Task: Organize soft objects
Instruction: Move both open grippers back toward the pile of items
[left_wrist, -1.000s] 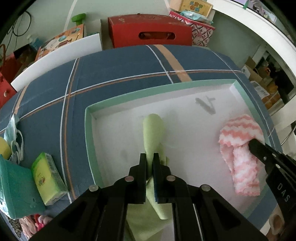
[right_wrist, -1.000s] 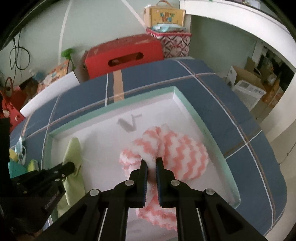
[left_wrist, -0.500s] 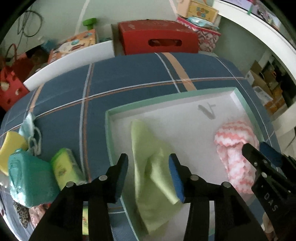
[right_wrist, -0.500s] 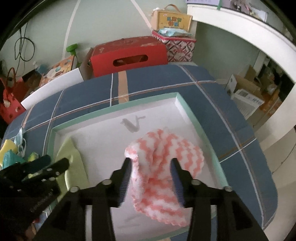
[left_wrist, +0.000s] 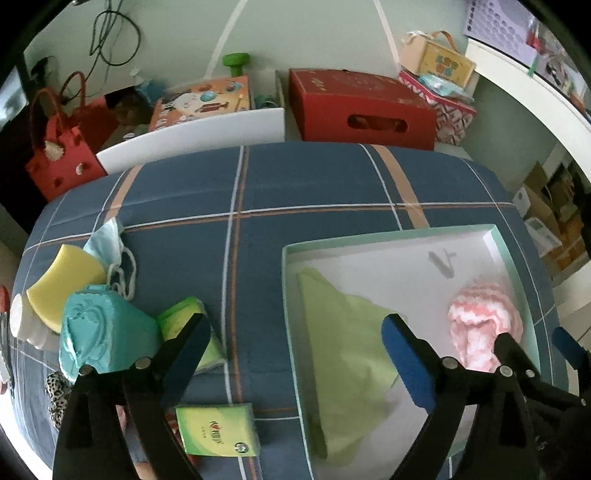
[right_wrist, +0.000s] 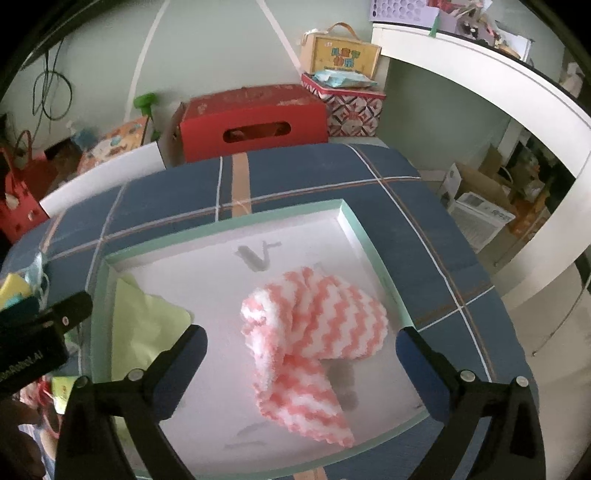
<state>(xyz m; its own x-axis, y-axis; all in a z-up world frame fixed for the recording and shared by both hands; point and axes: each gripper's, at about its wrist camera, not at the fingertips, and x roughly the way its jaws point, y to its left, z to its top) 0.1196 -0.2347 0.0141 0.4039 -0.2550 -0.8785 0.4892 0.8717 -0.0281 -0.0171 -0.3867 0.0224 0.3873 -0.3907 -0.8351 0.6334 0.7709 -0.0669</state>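
While a blue plaid cloth (left_wrist: 295, 192) covers the whole work surface, a wide shallow tray (right_wrist: 221, 225) with a mint-green rim and white floor sits on its right part. Two soft things lie inside the tray: a light green cloth (left_wrist: 343, 350) spread loosely against the left wall, and a pink-and-white zigzag towel (right_wrist: 314, 332), bunched and folded over itself, toward the right side, well apart from the green one.

Above the towel the right gripper (right_wrist: 301, 343) hangs with its jaws spread wide; they have just been opening, and the towel rests on the tray floor between them with neither pad pressing on it. Over the tray's left wall the left gripper (left_wrist: 295, 332) likewise has its jaws far apart, just opened, one finger over the plaid cloth and the other over the green cloth, gripping nothing.

Left of the tray a loose heap lies on the plaid cloth: a teal pouch (left_wrist: 103, 339), a yellow sponge (left_wrist: 62, 280), a pale blue face mask (left_wrist: 107, 240), and two green tissue packs (left_wrist: 218, 430). Something leopard-patterned shows at the lower left edge, probably fabric, though blur hides its shape.
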